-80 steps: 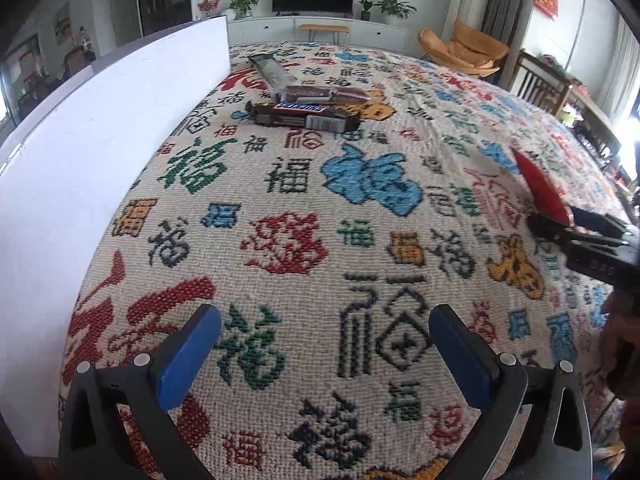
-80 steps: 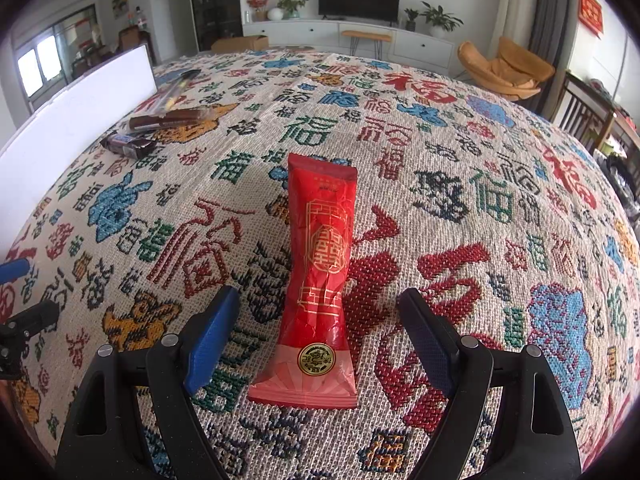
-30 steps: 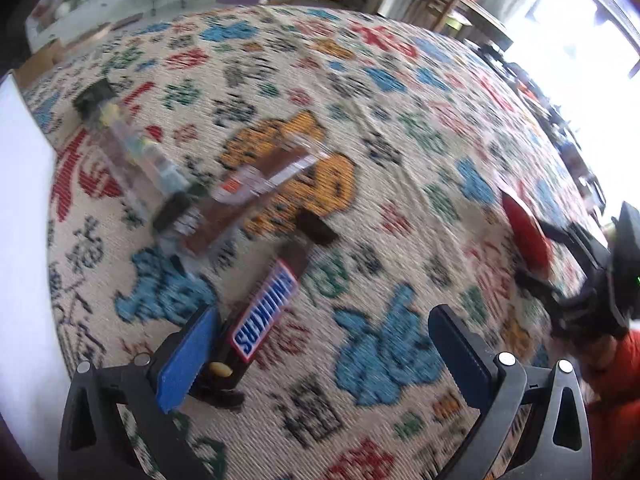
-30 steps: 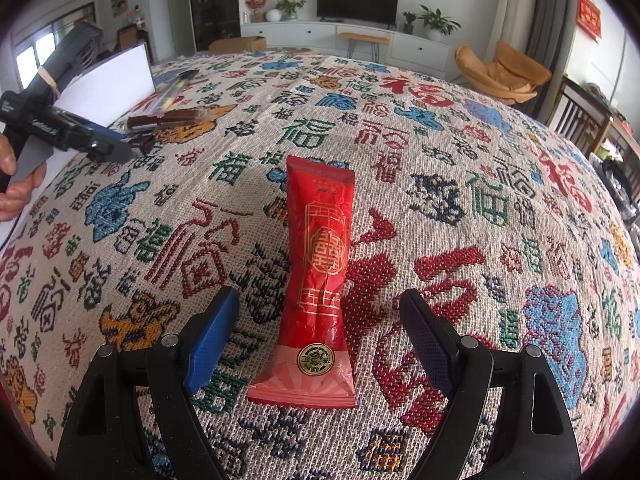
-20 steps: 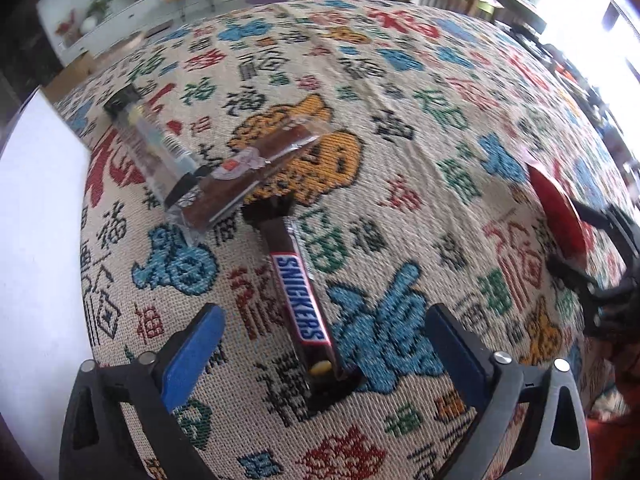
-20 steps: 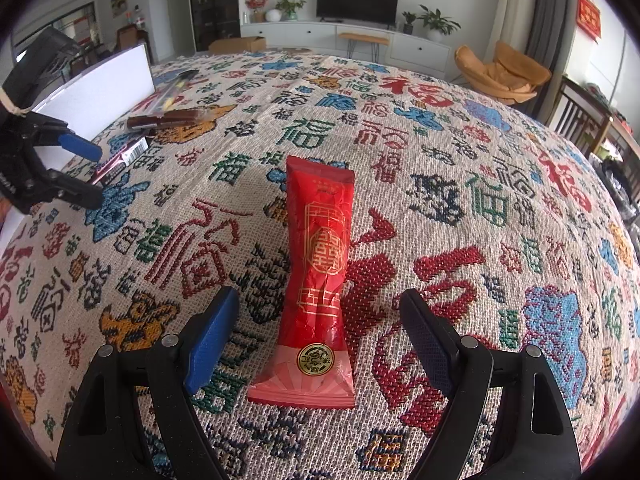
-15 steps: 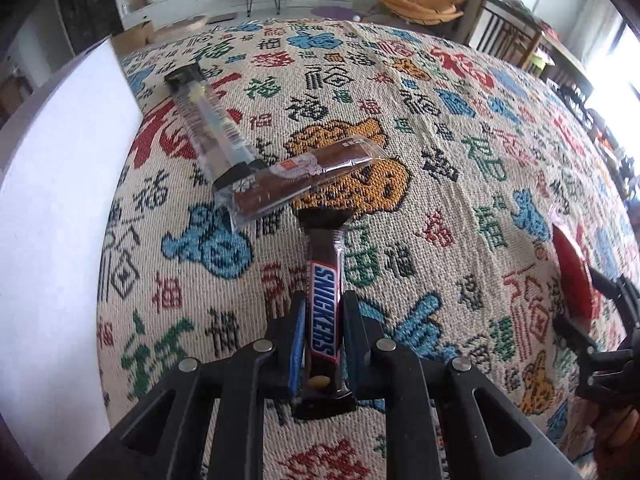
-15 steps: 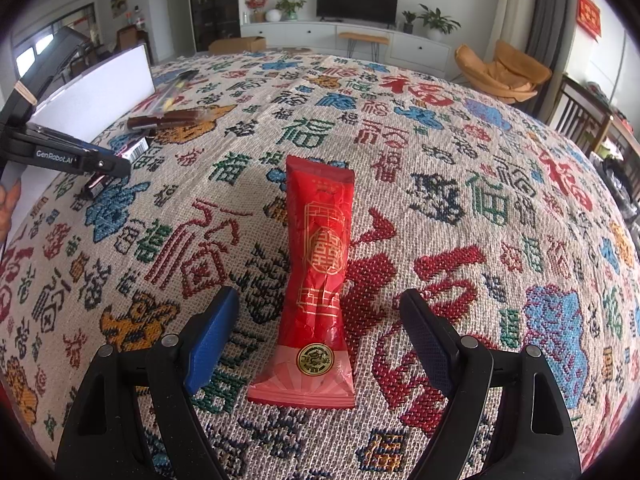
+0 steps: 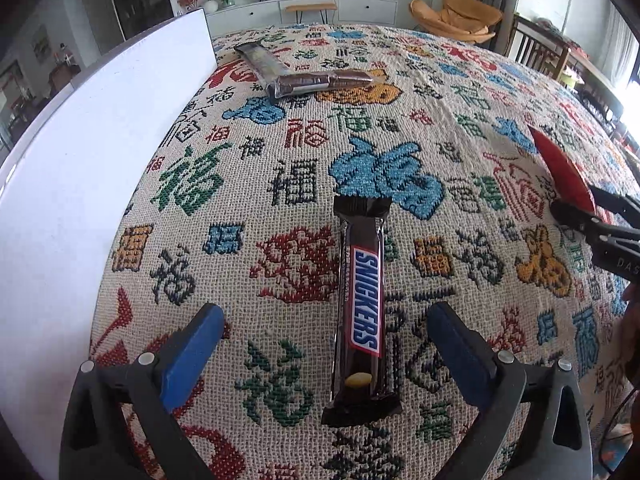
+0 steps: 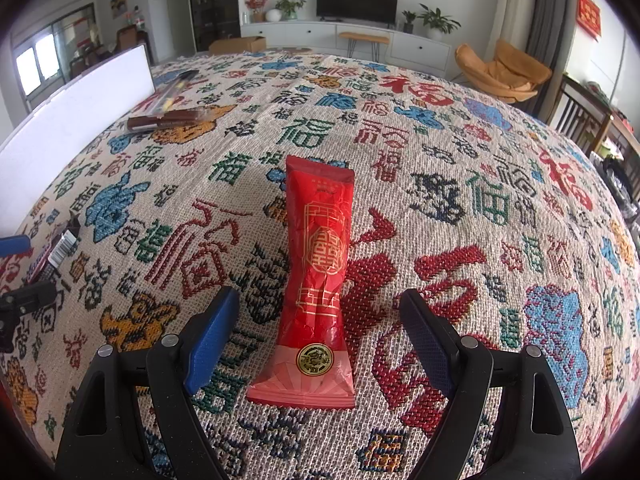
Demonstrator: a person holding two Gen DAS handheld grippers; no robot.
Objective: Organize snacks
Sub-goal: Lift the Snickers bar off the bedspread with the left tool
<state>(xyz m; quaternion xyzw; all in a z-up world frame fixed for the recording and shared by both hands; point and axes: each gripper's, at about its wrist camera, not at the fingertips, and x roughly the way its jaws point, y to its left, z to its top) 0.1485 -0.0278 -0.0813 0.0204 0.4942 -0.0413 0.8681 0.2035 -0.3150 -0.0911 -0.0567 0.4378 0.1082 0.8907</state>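
Snickers bar (image 9: 362, 312) lies flat on the patterned tablecloth (image 9: 460, 92), lengthwise between the blue pads of the left gripper (image 9: 326, 344). The jaws have just been opening and now stand wide, clear of the wrapper on both sides, so nothing is held.

Taking the Snickers bar as the landmark: a white board (image 9: 80, 168) stands on edge along the table well to its left. Far beyond its top end, near the board's far corner, lie two more snacks touching each other, a dark brown wrapped bar (image 9: 320, 82) and a clear-wrapped stick (image 9: 262, 60). Off to the bar's right, the tip of a red packet (image 9: 566, 172) shows above the black frame of the other tool.

The right gripper (image 10: 320, 332) is likewise spread wide, empty, with the red packet (image 10: 320, 276) lying loose on the cloth between its pads, touching neither. From this side the Snickers bar (image 10: 56, 252) is at the far left edge, next to the left gripper's blue pad.

Risks, as a judgement: both snacks are slim and slippery, and the woven cloth is rough. A pad closing too low could snag the weave or bunch the cloth. A squeeze off-centre could pivot the packet out of line. The two tools sit fairly near, so reaching across could knock them together.
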